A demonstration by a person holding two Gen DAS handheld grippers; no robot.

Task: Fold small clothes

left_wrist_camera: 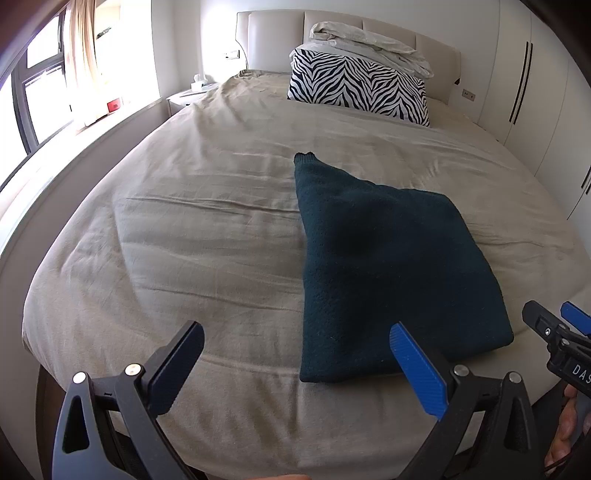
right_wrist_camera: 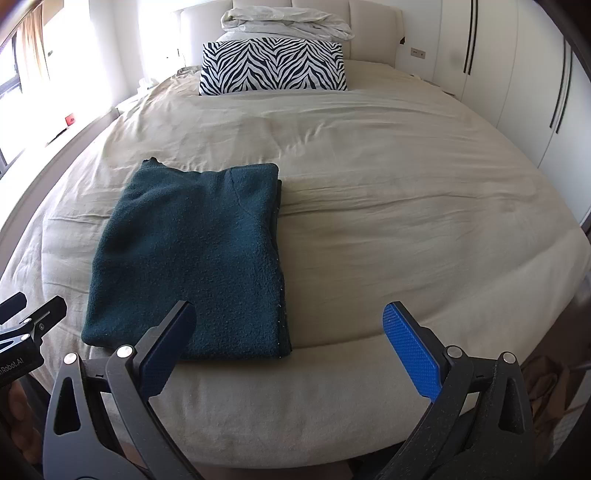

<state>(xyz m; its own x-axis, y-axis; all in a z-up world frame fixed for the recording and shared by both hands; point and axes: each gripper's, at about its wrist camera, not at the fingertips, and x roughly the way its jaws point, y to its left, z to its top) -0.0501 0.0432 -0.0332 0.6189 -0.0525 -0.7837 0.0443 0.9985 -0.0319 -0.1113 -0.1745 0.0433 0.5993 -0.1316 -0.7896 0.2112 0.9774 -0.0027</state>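
A dark teal knit garment [left_wrist_camera: 384, 266] lies folded into a flat rectangle on the beige bed cover [left_wrist_camera: 207, 236], near the foot of the bed. It also shows in the right wrist view [right_wrist_camera: 192, 258]. My left gripper [left_wrist_camera: 295, 338] is open and empty, held above the bed's foot edge just before the garment's near left corner. My right gripper [right_wrist_camera: 290, 315] is open and empty, above the foot edge by the garment's near right corner. It appears at the right edge of the left wrist view [left_wrist_camera: 554, 328].
A zebra-print pillow [right_wrist_camera: 273, 66] with a rumpled white duvet [right_wrist_camera: 288, 20] on top stands at the upholstered headboard. White wardrobe doors [right_wrist_camera: 517, 74] run along the right. A window [left_wrist_camera: 40, 96] and nightstand [left_wrist_camera: 188, 96] are on the left.
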